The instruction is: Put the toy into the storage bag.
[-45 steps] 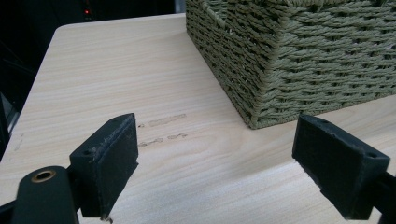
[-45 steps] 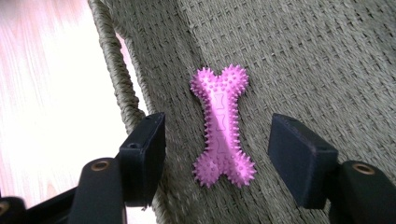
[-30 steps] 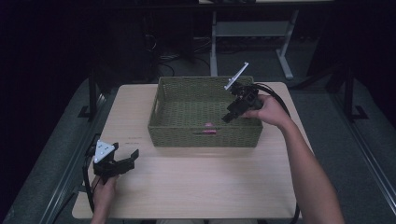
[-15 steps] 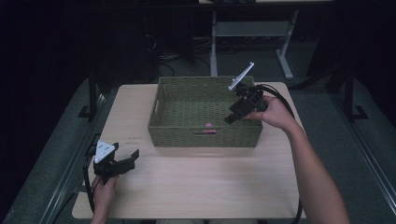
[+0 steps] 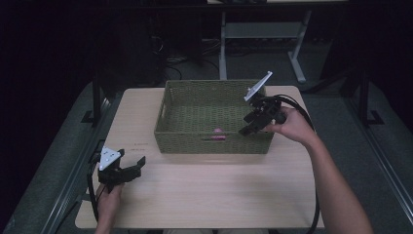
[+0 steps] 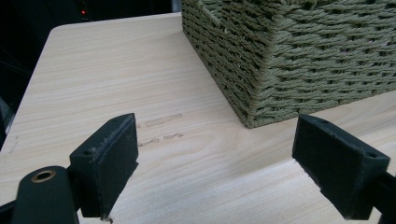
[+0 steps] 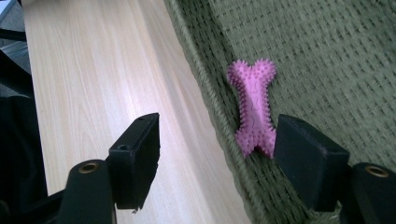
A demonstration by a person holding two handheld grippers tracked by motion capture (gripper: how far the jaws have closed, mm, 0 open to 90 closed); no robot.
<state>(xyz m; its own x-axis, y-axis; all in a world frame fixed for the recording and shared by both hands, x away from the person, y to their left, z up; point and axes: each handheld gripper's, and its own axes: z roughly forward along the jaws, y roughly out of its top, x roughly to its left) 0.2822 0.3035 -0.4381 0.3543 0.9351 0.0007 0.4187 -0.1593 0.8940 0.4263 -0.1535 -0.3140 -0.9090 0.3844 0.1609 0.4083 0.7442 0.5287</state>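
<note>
A green woven basket [image 5: 214, 84] stands at the middle of the table [image 5: 219, 195]. A pink spiky bone toy [image 5: 217, 131] lies on its floor against the near wall. My right gripper [image 5: 247, 125] hovers over the basket's right front corner, tilted down. In the right gripper view the bone [image 7: 254, 100] lies just ahead of the right jaw, free of both pads. That gripper [image 7: 217, 128] is open, its jaws have just been opening, and nothing is held. My left gripper [image 5: 136, 168] rests open on the table at the front left.
In the left gripper view the basket's corner [image 6: 303, 56] stands a short way beyond the open jaws [image 6: 215, 135], with bare wood [image 6: 116, 70] between. A cable loops from the right gripper past the table's right edge. A desk frame [image 5: 258, 29] stands behind the table.
My right gripper has drawn back to the right and slightly up over the basket's right side, and its jaws have spread wider. The bone toy and my left gripper have stayed put.
</note>
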